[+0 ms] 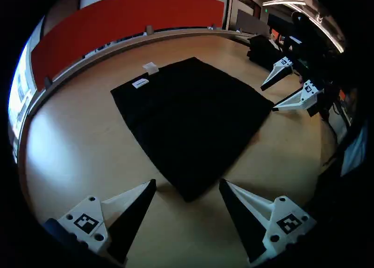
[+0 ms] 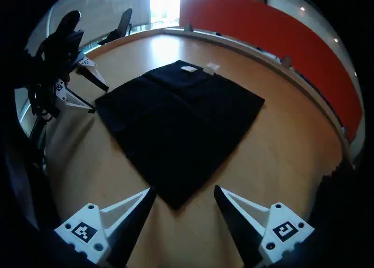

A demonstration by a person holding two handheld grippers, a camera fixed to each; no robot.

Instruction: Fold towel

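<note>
A black towel (image 1: 191, 113) (image 2: 177, 123) lies spread flat on the wooden table, a white label (image 1: 140, 83) (image 2: 189, 68) near one far corner. My left gripper (image 1: 187, 181) is open, its fingers either side of the towel's near corner and just above the table. My right gripper (image 2: 183, 188) is open too, straddling another corner of the towel. Each gripper shows farther off in the other's view, at the towel's side corner: the right gripper (image 1: 267, 98) and the left gripper (image 2: 101, 100), both with fingers apart. Nothing is held.
A small white object (image 1: 150, 68) (image 2: 213, 66) lies on the table (image 1: 84, 141) just beyond the towel. A raised rim and a red panel (image 1: 126, 20) (image 2: 280, 34) border the table's far edge. Dark chairs (image 2: 121, 22) stand by a bright window.
</note>
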